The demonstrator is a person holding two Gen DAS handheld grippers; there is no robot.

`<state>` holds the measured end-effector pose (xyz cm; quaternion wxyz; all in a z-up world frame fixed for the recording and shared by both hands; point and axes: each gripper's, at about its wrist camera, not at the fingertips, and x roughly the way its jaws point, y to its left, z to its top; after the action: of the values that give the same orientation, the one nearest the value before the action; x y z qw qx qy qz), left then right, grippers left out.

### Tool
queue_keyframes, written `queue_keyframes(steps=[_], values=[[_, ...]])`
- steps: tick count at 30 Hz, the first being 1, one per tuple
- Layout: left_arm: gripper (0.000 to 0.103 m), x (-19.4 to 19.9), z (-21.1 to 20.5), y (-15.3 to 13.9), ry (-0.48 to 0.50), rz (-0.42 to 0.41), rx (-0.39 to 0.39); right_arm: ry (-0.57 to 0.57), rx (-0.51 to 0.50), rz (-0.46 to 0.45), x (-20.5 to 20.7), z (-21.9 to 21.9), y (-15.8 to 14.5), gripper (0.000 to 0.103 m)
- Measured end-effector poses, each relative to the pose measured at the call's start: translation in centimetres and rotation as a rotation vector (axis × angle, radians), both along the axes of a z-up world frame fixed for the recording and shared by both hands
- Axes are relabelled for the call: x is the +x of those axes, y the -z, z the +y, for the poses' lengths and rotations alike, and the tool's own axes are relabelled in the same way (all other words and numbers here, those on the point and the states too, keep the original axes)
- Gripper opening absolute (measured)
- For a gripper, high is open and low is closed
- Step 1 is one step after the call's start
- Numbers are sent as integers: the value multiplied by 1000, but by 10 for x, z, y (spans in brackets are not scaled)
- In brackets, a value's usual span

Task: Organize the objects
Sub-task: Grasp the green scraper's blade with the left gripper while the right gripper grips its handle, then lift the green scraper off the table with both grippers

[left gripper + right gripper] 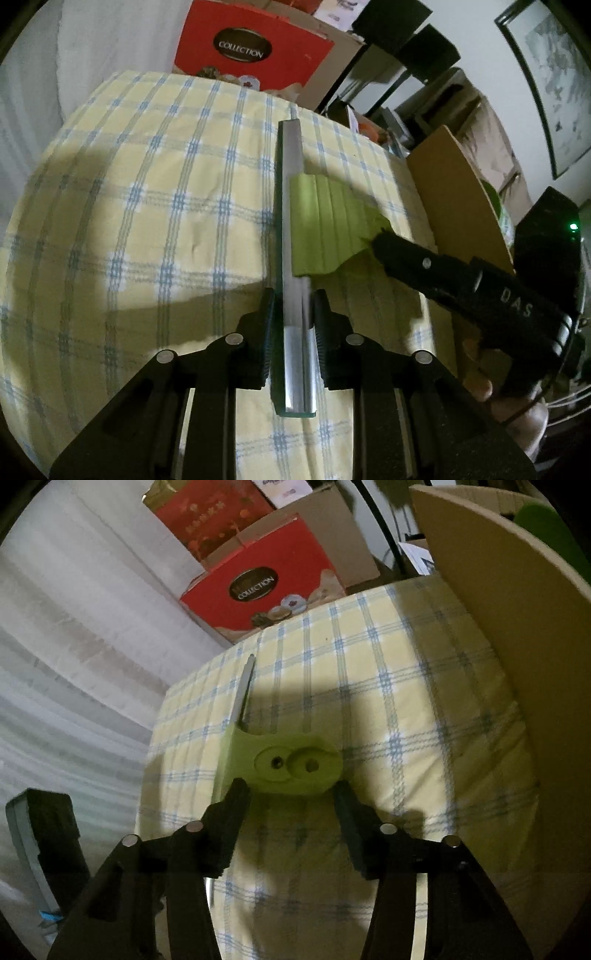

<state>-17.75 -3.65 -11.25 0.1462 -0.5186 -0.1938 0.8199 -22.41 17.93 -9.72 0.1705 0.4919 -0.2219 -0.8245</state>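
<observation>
L gripper [291, 332] clamps metal rail [291, 229]; R gripper [291, 797] grips green clip [288, 764] on it

The left wrist camera looks forward and down along its fingers [271, 332], close over the checked tablecloth [147, 184], toward the red box [251, 48] at the far edge. The right wrist camera sits low and close, facing the same way past its fingers [236, 812]. Both views share the tablecloth, the red box, the brown board [454, 199] and the green piece [280, 764].
</observation>
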Motion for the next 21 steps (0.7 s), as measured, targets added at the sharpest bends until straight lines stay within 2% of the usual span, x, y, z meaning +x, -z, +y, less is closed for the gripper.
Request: queue_keyframes(steps=[5, 10, 13, 16, 17, 21], values=[[18, 7, -4, 1, 0, -9, 43, 17, -123, 11, 1, 9, -4, 54], [19, 15, -7, 5, -3, -12, 100, 27, -260, 79, 6, 12, -12, 54], [17, 21, -4, 4, -1, 9, 80, 27, -295, 103, 6, 10, -15, 54], [16, 24, 2, 1, 6, 25, 39, 24, -327, 87, 4, 10, -12, 44], [17, 24, 4, 0, 8, 28, 24, 22, -330, 83, 4, 10, -10, 36], [38, 26, 12, -3, 6, 41, 29, 24, -325, 101, 5, 7, -14, 28]])
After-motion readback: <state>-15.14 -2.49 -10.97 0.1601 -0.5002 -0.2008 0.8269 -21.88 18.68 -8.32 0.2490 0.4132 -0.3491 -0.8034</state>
